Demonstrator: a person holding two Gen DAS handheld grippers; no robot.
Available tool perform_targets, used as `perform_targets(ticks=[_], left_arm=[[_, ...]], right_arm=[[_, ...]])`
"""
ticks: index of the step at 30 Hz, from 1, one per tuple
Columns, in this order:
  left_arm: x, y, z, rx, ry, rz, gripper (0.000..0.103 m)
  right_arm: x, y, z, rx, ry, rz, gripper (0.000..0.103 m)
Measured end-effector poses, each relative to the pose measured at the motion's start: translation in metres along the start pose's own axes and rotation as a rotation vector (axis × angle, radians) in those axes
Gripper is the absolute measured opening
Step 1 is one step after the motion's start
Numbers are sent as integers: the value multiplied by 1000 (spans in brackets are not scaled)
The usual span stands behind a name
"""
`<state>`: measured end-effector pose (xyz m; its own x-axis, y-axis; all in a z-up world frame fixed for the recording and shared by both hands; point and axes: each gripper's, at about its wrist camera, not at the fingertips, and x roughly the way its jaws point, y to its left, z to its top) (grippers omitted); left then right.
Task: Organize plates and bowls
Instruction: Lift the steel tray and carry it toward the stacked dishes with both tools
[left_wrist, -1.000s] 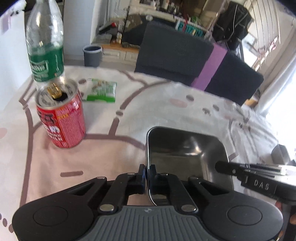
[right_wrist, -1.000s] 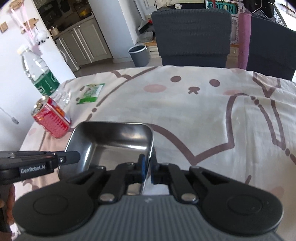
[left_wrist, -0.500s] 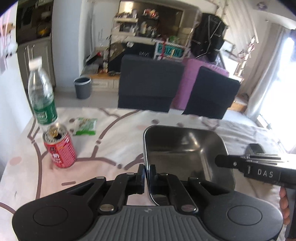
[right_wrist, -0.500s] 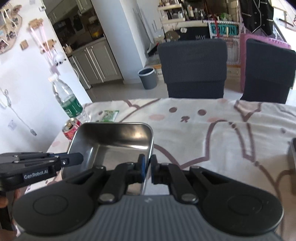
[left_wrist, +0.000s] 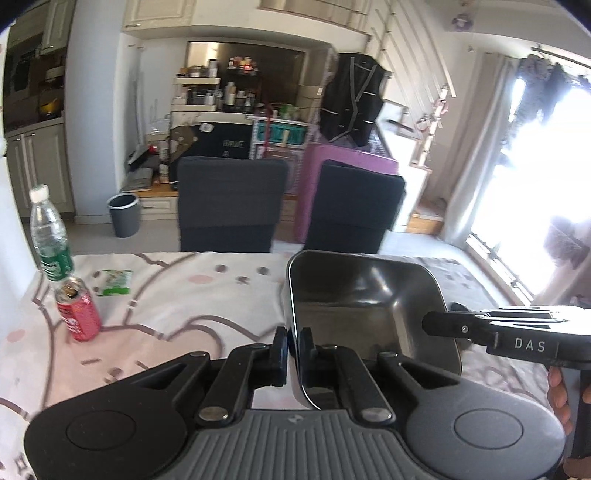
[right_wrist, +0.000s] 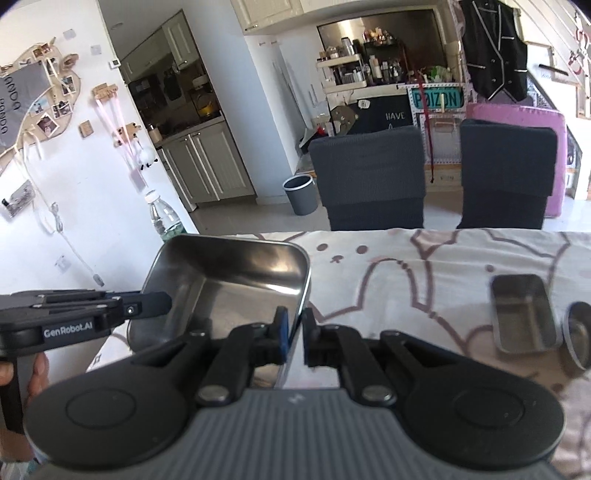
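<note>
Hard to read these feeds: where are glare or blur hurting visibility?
Left wrist view: the window blows out white at right, and the tablecloth is slightly smeared. Right wrist view: evenly lit and sharp; the steel tray shows only soft reflections.

We see our left gripper (left_wrist: 293, 347) with its jaws pinched on the left wall of a steel tray (left_wrist: 369, 306), held above the bench (left_wrist: 177, 306). Our right gripper (left_wrist: 436, 323) meets the tray's right wall. Far left stand a red can (left_wrist: 78, 314) and a water bottle (left_wrist: 50, 236).
</note>
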<state>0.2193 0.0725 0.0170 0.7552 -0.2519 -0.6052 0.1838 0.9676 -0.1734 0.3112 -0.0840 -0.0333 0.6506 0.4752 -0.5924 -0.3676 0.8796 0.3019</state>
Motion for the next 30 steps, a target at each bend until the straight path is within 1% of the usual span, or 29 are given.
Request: perform_targets(ticks=[3, 6, 10, 15, 19, 21, 23, 26, 30], left_arm=[[0, -24, -14, 6, 6, -31, 6], [11, -48, -29, -2, 29, -67, 6], [34, -82, -48, 14, 85, -125, 6], [64, -125, -65, 81, 160, -176, 6], [90, -152, -80, 124, 234, -199, 7], [99, -162, -87, 137, 263, -211, 7], [109, -170, -92, 141, 294, -225, 7], [124, -182, -101, 157, 336, -221, 7], [144, -198, -112, 191, 393, -209, 7]], right_arm=[[-29, -14, -16, -1, -16, -14, 9], [-47, -33, -34, 13, -25, -42, 9], [-71, -62, -61, 45, -19, -107, 9], [-98, -104, -88, 111, -11, -175, 9], [-105, -136, -112, 180, -16, -208, 9], [-109, -148, -121, 211, 2, -218, 9], [-110, -155, -125, 205, 11, -230, 9], [-109, -167, -133, 215, 27, -252, 9], [-103, -182, -144, 239, 83, -288, 9]])
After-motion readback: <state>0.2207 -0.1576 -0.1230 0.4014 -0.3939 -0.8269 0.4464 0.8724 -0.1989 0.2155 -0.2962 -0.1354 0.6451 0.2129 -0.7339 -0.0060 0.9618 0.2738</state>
